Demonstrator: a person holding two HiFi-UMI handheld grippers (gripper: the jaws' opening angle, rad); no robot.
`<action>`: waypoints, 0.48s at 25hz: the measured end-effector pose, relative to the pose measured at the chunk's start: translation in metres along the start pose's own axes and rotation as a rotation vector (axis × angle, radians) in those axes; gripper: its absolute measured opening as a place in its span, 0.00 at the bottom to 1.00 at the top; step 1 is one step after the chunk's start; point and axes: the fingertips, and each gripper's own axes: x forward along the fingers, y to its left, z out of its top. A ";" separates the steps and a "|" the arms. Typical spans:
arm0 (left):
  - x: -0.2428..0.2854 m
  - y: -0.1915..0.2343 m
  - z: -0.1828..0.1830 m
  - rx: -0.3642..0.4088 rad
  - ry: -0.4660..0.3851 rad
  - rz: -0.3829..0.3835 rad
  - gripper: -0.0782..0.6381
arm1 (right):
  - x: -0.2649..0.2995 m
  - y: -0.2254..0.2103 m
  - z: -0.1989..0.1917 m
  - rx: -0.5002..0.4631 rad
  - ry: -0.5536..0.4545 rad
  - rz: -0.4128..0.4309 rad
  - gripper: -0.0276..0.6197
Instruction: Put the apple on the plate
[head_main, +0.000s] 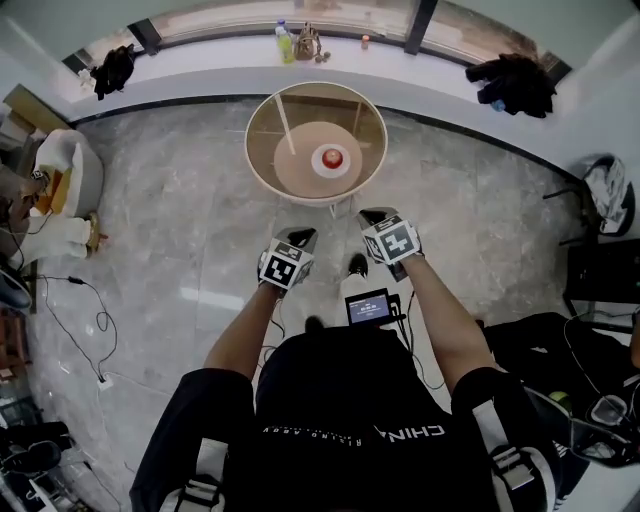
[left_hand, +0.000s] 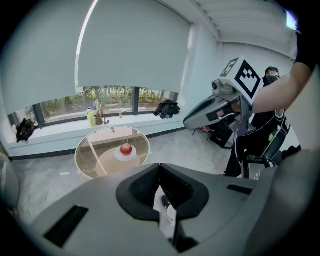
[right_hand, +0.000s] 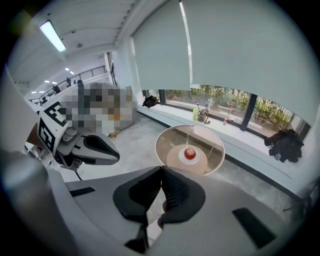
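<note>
A red apple (head_main: 333, 156) sits on a small white plate (head_main: 319, 164) in the middle of a round glass-topped table (head_main: 262, 170). Both grippers hang over the floor on the near side of the table, well apart from it. My left gripper (head_main: 303, 236) is shut with nothing between its pads. My right gripper (head_main: 373, 216) is also shut and empty. In the left gripper view the apple (left_hand: 126, 148) and plate (left_hand: 118, 155) lie far beyond the closed jaws (left_hand: 160, 167), with the right gripper (left_hand: 202, 114) alongside. The right gripper view shows the apple (right_hand: 190, 152) ahead of its closed jaws (right_hand: 161, 170).
A window sill (head_main: 220, 55) behind the table holds bottles (head_main: 286, 42) and dark clothing (head_main: 515, 82). Cables (head_main: 85, 320) trail over the marble floor at left, beside a cushioned seat (head_main: 70, 170). A small screen (head_main: 368, 306) hangs at the person's chest.
</note>
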 end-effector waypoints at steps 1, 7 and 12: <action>-0.010 -0.002 -0.011 -0.008 -0.017 0.011 0.13 | -0.004 0.014 -0.006 0.005 -0.010 -0.010 0.09; -0.064 -0.040 -0.055 -0.019 -0.084 0.003 0.13 | -0.039 0.084 -0.043 -0.016 -0.025 -0.072 0.09; -0.067 -0.086 -0.058 -0.003 -0.100 -0.001 0.13 | -0.067 0.094 -0.061 -0.038 -0.040 -0.074 0.09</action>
